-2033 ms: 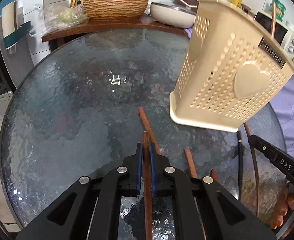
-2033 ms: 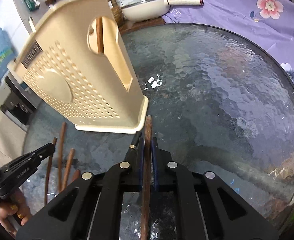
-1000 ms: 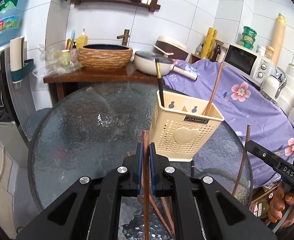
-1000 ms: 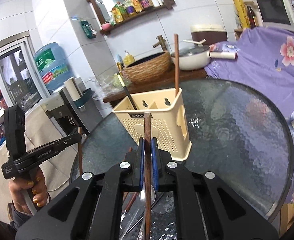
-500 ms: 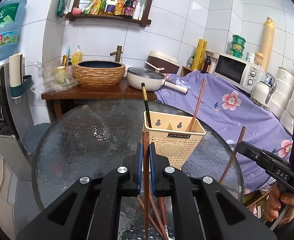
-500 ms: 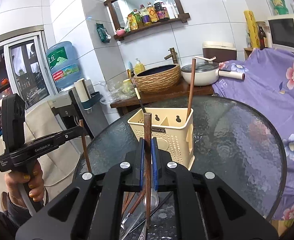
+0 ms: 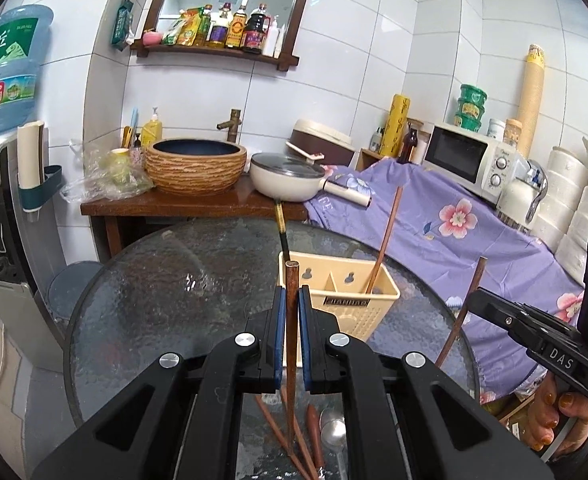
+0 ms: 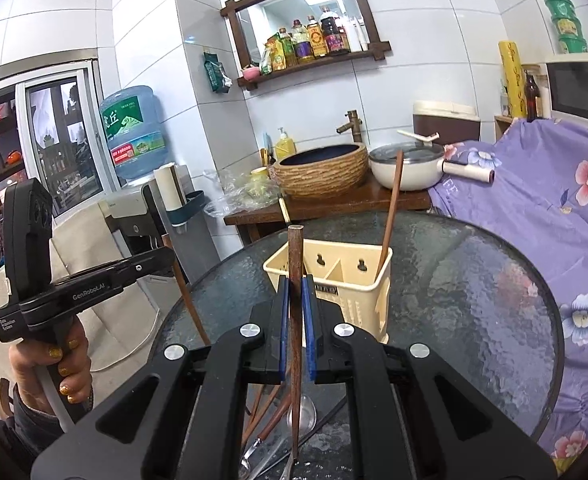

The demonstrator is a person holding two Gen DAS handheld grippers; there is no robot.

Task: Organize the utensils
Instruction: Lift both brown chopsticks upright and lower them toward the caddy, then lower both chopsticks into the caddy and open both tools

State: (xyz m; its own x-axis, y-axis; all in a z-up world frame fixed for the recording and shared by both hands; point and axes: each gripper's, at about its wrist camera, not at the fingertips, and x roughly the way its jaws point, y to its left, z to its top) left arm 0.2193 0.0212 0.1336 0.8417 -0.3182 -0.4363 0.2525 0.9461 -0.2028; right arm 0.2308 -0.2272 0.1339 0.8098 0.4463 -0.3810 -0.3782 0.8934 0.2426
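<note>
1. The left tool (image 7: pixel 288 322) is closed on a brown chopstick (image 7: pixel 291 344), which stands nearly upright between its blue pads; the stick's top pokes out above the fingers and its lower end hangs over the loose utensils on the worktop (image 7: pixel 165 292).
2. The right tool (image 8: pixel 295 322) is likewise clamped on its own chopstick (image 8: pixel 295 280), also held close to vertical.
3. The cream holder (image 7: pixel 358 300) stands upright on the round glass worktop, ahead of and below both tools. From the left tool it lies forward and slightly to the right; from the right tool it lies forward and a little right too.
4. The holder is split into compartments. A dark-handled utensil (image 7: pixel 281 226) leans out of its left side and a brown chopstick (image 7: pixel 386 236) leans out of its right compartment, so the free opening is around the middle.
5. Both held sticks have their long axis already roughly in line with the holder's depth, so the likely next move is forward and down, tip first.
6. Neither hand looks clearly nearer.
7. More utensils, including a spoon (image 7: pixel 334 432) and brown sticks (image 7: pixel 273 428), lie flat on the worktop just under the tools.
8. The worktop's glass beyond and beside the holder is bare; its edge is well apart from the holder.
</note>
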